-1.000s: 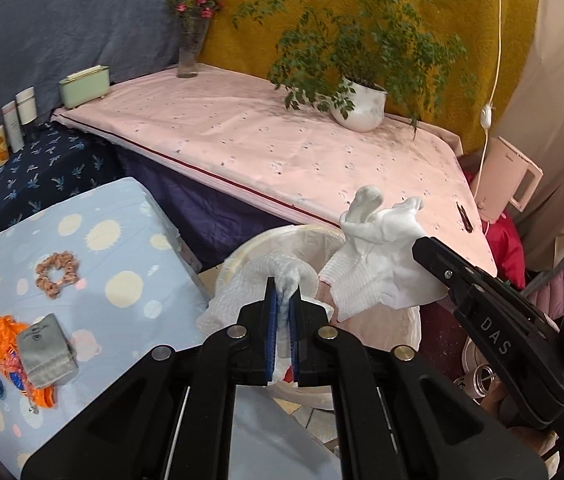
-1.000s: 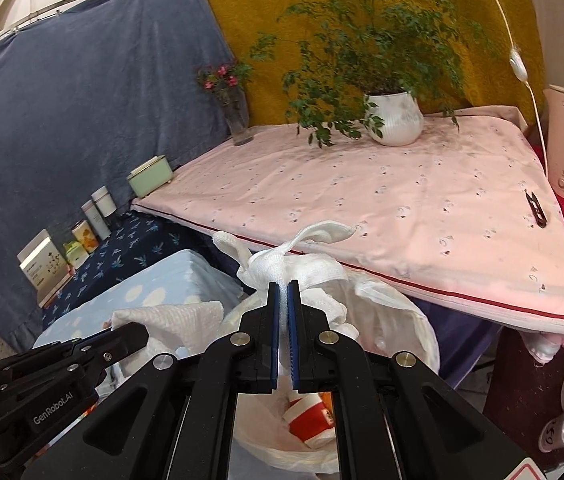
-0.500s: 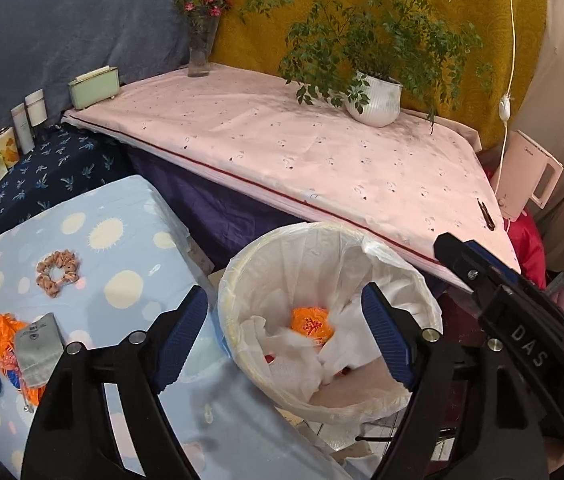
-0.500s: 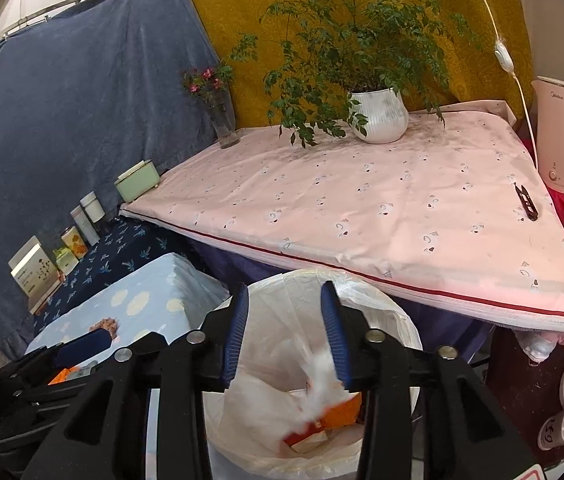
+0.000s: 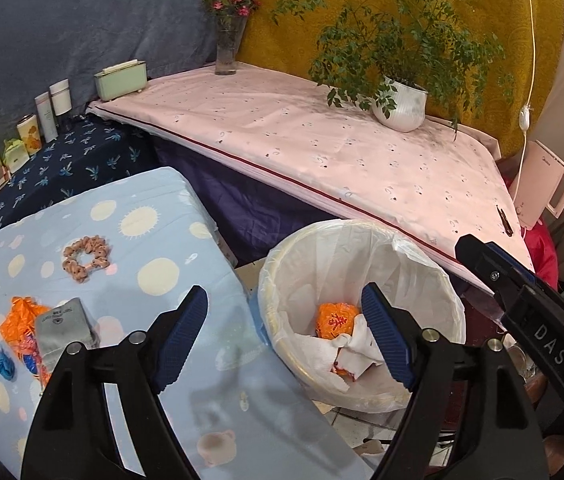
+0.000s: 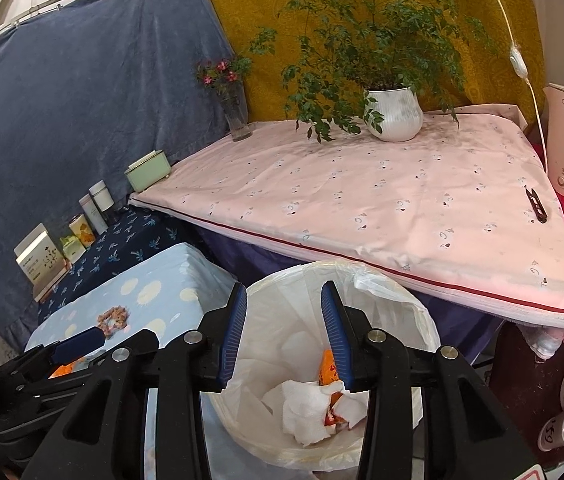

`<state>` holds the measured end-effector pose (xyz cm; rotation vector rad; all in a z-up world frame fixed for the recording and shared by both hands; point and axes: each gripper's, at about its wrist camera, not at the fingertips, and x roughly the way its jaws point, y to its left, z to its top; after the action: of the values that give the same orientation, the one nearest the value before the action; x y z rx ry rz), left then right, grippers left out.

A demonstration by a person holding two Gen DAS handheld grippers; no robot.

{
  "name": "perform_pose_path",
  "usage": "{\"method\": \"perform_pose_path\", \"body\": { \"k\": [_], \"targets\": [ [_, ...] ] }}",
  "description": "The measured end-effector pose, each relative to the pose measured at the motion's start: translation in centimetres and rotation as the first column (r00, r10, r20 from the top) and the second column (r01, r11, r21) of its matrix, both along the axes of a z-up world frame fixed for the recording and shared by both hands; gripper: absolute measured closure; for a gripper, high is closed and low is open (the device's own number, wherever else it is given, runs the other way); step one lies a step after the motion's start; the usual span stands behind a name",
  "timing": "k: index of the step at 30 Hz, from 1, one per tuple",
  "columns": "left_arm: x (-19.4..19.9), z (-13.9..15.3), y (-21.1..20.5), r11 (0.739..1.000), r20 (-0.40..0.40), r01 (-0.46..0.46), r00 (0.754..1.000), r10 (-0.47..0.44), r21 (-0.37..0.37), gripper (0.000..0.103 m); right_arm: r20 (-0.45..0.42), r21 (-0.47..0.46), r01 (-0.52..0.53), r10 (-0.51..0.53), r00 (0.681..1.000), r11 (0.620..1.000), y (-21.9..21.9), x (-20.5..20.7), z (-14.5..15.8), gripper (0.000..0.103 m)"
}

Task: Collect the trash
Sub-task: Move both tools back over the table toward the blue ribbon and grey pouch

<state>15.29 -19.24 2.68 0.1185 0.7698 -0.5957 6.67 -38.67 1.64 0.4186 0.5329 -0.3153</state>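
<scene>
On the light-blue counter with pale sun spots (image 5: 154,264), the crumpled orange plastic wrapper (image 5: 16,322) under a grey folded cloth (image 5: 65,326) and the small blue scrap (image 5: 4,364) are not yet collected; the orange wrapper sprawls with no clear long axis. The left gripper (image 5: 283,336) hangs released and empty between counter and bin. Rightward, the round white-lined waste bin (image 5: 433,280) stands upright, mouth upward, already holding white crumpled tissues (image 6: 301,404) and an orange wrapper ball (image 5: 335,318). The right gripper (image 6: 283,334) is also released, above it.
</scene>
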Motion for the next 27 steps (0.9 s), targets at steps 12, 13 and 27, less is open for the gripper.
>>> {"method": "perform_pose_path", "body": {
  "k": [12, 13, 27],
  "targets": [
    [0.7, 0.4, 4.4, 0.997, 0.003, -0.071, 0.997, 0.071, -0.014, 0.028, -0.014, -0.025, -0.054, 0.054, 0.998, 0.998, 3.6, 1.3, 0.8, 0.060],
    [0.8, 0.4, 4.9, 0.997, 0.002, -0.080, 0.997, 0.080, -0.015, 0.028, -0.015, -0.025, -0.061, 0.061, 0.998, 0.998, 4.0, 1.4, 0.8, 0.060],
    [3.2, -1.1, 14.3, 0.968, -0.051, -0.249, 0.967, 0.248, -0.022, 0.026, -0.052, -0.050, -0.181, 0.178, 0.983, 0.982, 11.3, 3.8, 0.8, 0.051]
  ]
}}
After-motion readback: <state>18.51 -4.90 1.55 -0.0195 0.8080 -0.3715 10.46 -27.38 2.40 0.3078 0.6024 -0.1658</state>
